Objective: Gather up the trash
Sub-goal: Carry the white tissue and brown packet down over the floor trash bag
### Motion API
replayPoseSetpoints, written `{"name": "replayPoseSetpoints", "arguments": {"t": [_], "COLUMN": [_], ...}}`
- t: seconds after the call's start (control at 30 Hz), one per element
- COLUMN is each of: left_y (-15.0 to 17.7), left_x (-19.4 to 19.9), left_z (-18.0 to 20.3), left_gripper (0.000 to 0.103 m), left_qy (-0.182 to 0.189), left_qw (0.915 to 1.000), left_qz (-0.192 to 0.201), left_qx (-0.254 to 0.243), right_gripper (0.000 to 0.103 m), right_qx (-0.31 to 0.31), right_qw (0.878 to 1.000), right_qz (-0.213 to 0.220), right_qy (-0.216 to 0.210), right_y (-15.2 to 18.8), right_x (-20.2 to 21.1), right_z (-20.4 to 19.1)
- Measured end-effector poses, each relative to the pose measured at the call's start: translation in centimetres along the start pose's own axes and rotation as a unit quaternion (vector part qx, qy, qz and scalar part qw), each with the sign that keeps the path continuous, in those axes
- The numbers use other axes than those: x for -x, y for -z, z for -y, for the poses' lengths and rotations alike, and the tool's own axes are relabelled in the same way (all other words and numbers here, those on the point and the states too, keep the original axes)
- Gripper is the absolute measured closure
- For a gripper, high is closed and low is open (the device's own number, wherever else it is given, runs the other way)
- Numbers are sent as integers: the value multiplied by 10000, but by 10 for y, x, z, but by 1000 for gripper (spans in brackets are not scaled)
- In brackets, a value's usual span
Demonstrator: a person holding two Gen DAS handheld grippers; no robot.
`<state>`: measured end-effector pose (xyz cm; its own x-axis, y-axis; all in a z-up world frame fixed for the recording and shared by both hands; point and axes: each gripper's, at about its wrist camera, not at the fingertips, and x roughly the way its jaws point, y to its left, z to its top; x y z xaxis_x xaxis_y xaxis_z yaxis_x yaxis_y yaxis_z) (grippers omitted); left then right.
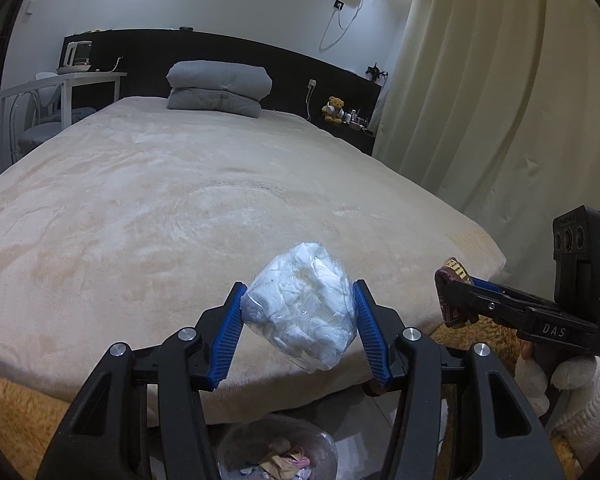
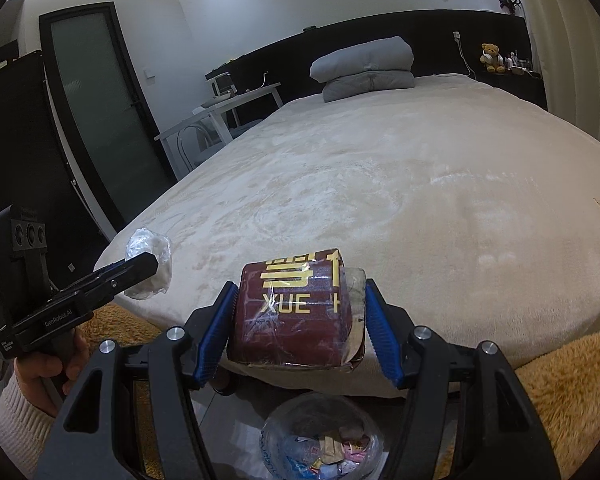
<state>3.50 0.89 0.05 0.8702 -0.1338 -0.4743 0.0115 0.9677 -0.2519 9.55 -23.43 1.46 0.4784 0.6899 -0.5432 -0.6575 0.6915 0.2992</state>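
A: Left gripper (image 1: 298, 312) was clamped on a white wad in clear plastic (image 1: 302, 308), blue pads pressed against both its sides, held above the foot edge of the bed (image 1: 180, 200).

B: Right gripper (image 2: 300, 312) had its jaws partly apart, closed around a dark red box (image 2: 296, 312) with gold "XUE" lettering (film wrapped, crumpled on its right side). It too hung over the bed's foot edge.

A: The left view caught that box only edge-on, at the tip of the other tool, plus the person's right hand (image 1: 556, 368) in a white knit sleeve. The lettering was only partly legible there.

B: The right view showed the wad from the side and the left hand (image 2: 52, 368) on its handle. It also showed the frosted door (image 2: 100, 100); the left view showed the curtain (image 1: 480, 100).

A: Trash bin (image 1: 278, 456) sat low between the fingers in both views, clear liner, wrappers inside, on the floor by the bed.

B: Both views had the grey folded duvet (image 2: 366, 66) and teddy bear (image 2: 491, 56).
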Motion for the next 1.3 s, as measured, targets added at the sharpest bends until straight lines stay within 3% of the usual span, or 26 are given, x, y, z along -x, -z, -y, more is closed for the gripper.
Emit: {"name": "replayPoseSetpoints", "arguments": {"t": [0.3, 0.7, 0.93, 1.3], "left_y": [31, 61, 90, 129], "left_x": [22, -6, -52, -102], "left_z": [19, 10, 0, -18], "left_gripper": [51, 51, 51, 51], "left_qy": [59, 123, -45, -178], "left_qw": [9998, 9921, 9720, 9277], "left_qz": [-150, -1035, -2135, -3393], "left_qx": [120, 697, 982, 1546], "right_gripper": [41, 41, 41, 41], "right_qx": [-309, -1110, -1612, -2348], "right_qw": [9987, 9857, 9657, 9172], "right_qz": [-132, -1131, -1997, -3216], "right_qy": [-384, -569, -397, -137], "right_y": [25, 45, 64, 100], "right_x": [22, -17, -58, -117], "right_z": [-4, 10, 24, 41]}}
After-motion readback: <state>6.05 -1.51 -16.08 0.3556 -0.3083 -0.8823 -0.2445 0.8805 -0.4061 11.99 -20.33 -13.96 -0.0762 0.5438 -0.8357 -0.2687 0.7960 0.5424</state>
